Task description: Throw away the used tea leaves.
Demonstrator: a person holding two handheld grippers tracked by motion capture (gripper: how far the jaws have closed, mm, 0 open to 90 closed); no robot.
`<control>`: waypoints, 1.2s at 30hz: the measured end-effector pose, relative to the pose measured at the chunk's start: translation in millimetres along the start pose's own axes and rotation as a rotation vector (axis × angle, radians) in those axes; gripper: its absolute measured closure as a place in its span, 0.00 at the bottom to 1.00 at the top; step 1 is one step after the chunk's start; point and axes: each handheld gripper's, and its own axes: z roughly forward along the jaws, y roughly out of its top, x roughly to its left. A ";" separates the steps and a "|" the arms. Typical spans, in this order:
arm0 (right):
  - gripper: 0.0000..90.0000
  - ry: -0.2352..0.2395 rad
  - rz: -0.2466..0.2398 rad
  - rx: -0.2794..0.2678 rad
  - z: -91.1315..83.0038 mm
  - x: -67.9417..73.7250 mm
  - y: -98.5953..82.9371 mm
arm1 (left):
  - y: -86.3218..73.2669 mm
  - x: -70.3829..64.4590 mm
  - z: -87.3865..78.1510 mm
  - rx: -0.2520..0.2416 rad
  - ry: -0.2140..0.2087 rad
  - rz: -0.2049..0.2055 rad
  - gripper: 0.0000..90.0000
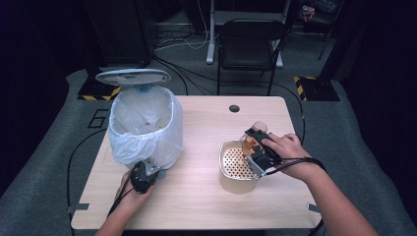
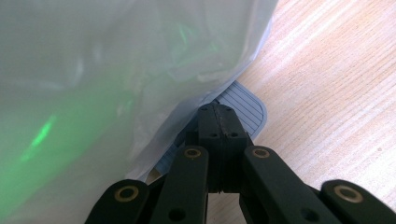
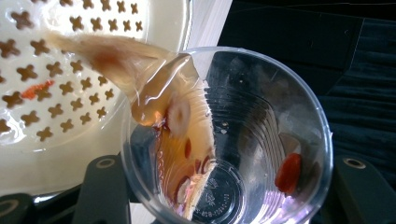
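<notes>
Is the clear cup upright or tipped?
Tipped: the clear cup leans over the strainer bowl, with brownish liquid streaming from its rim.

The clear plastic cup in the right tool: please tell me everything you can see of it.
The clear plastic cup is thin, see-through and ribbed on its wall, with moulded print on its base. The right tool grips it between its jaws and tilts it over the strainer basin. Amber liquid runs from its rim onto the perforated insert. Pale slices and red bits cling inside; one red berry sticks to the wall.
</notes>
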 end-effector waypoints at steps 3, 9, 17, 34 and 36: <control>0.44 -0.024 -0.041 0.025 0.7 0.9 1.2 | 0.0 0.1 0.0 -0.001 0.000 0.002 1.00; 0.44 -0.064 -0.176 0.091 3.9 7.4 4.7 | -0.1 -0.2 0.1 -0.004 0.000 -0.002 1.00; 0.44 -0.090 -0.405 0.153 5.9 13.9 12.4 | -0.1 -0.3 0.2 -0.004 0.001 -0.001 1.00; 0.44 -0.120 -0.498 0.172 4.8 20.8 15.7 | 0.0 -0.4 0.2 -0.002 0.003 0.000 1.00; 0.44 -0.140 -0.503 0.165 4.7 19.5 16.2 | 0.0 -0.4 0.3 -0.004 0.004 0.000 1.00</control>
